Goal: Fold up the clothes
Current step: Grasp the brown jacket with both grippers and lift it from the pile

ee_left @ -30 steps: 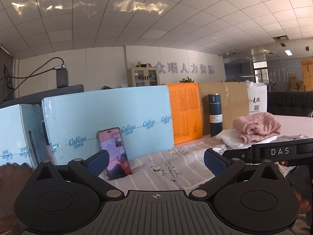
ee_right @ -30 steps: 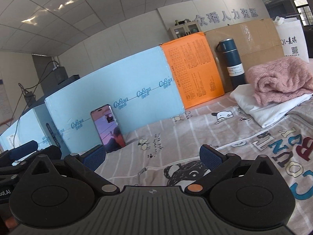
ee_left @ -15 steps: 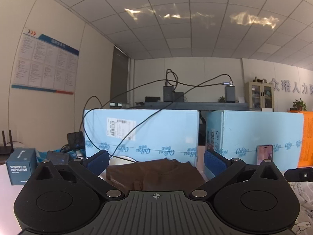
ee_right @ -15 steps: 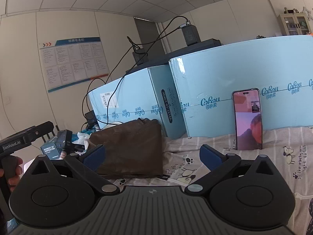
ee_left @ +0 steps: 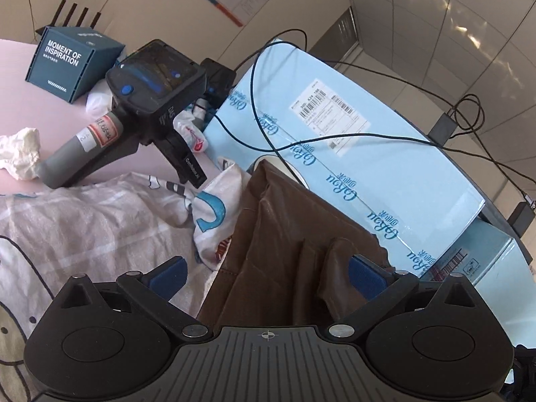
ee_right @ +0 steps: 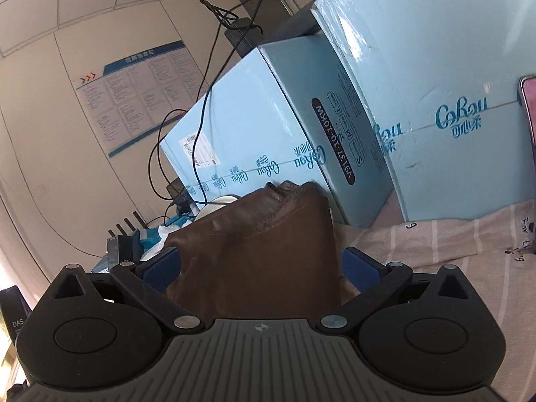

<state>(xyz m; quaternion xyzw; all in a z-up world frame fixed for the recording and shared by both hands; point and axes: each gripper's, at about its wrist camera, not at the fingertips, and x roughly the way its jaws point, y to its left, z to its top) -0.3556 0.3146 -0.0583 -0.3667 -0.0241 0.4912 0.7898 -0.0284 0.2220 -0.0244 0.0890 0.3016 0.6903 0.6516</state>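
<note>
A brown leather-like garment (ee_left: 284,244) lies bunched against a light blue carton (ee_left: 351,154) on the printed bedsheet (ee_left: 83,221). My left gripper (ee_left: 266,276) is open, its blue pads either side of the garment's near edge. In the right wrist view the same brown garment (ee_right: 261,254) fills the space between the open pads of my right gripper (ee_right: 259,268). I cannot tell whether either gripper touches the fabric.
A spare black gripper device (ee_left: 150,80) stands on the pink table at the left, with a dark blue box (ee_left: 70,63) and a crumpled tissue (ee_left: 20,154). Black cables (ee_left: 335,137) drape over the cartons. A second blue carton (ee_right: 452,100) and a phone (ee_right: 529,107) stand right.
Both grippers swung left from the folded pile and phone to the brown garment, then tilted down and closed in on it. Both stayed open.
</note>
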